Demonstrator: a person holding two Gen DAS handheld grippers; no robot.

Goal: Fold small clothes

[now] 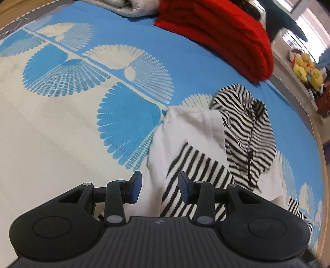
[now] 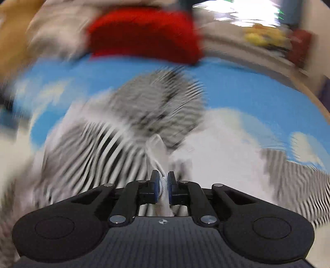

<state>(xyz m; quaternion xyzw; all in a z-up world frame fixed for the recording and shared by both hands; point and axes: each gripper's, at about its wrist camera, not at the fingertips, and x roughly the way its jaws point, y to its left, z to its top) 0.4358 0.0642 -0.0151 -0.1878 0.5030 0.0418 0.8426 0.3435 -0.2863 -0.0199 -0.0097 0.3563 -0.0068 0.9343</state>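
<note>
A small black-and-white striped hooded garment (image 1: 245, 132) with white panels lies crumpled on the blue and cream bedspread (image 1: 82, 115). My left gripper (image 1: 159, 180) hovers over the garment's near white edge, its blue pads apart with no cloth pinched between them. In the blurred right wrist view the same striped garment (image 2: 99, 148) fills the middle. My right gripper (image 2: 163, 181) is shut on a fold of its white cloth, which sticks up between the pads.
A folded red knit (image 1: 222, 35) lies at the far side of the bed, with a grey folded cloth (image 1: 127, 6) beside it. Yellow plush toys (image 1: 307, 70) sit on a ledge beyond the bed's right edge.
</note>
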